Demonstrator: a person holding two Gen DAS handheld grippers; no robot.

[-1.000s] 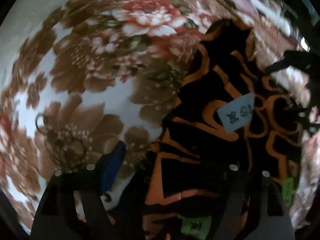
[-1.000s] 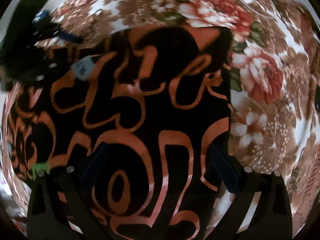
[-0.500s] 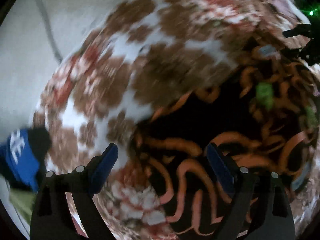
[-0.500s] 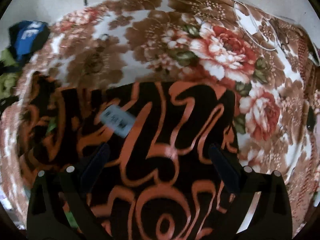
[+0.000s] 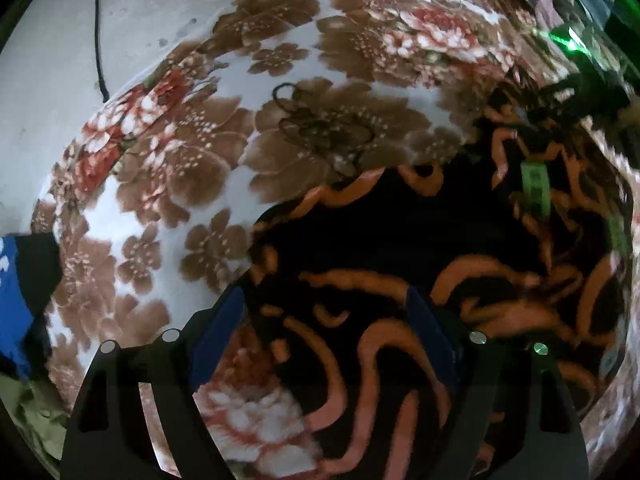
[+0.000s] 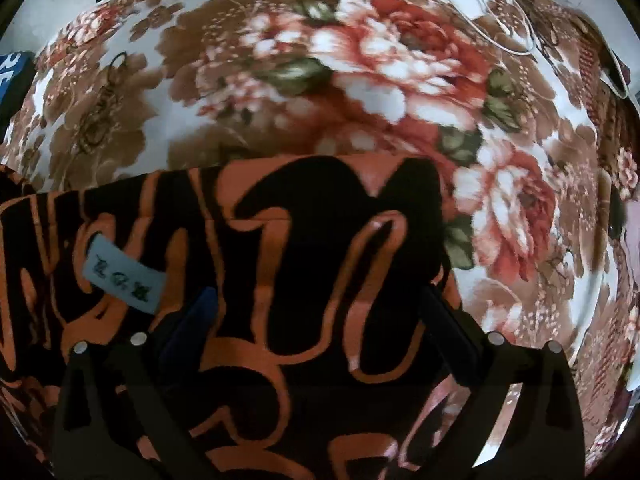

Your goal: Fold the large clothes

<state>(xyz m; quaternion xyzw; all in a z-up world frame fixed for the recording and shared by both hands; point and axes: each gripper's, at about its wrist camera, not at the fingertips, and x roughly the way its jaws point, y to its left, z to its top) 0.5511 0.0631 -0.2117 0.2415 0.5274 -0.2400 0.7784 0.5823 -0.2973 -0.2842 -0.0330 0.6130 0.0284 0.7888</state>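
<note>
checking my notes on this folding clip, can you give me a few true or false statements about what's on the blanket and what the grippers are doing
1. The black and orange garment lies on a floral blanket. True.
2. The right gripper is clamped on a sleeve. False: its jaws stand apart over the cloth, pinching nothing.
3. A pale label shows on the garment. True.
4. The left gripper holds a blue cap. False: its closing jaws hold nothing.
5. A black cable runs across the floor. True.

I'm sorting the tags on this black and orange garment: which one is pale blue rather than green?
The pale blue tag, a rectangle with dark characters, lies on the black and orange garment beside the right gripper's left finger. The green tags show only in the left wrist view.
</note>
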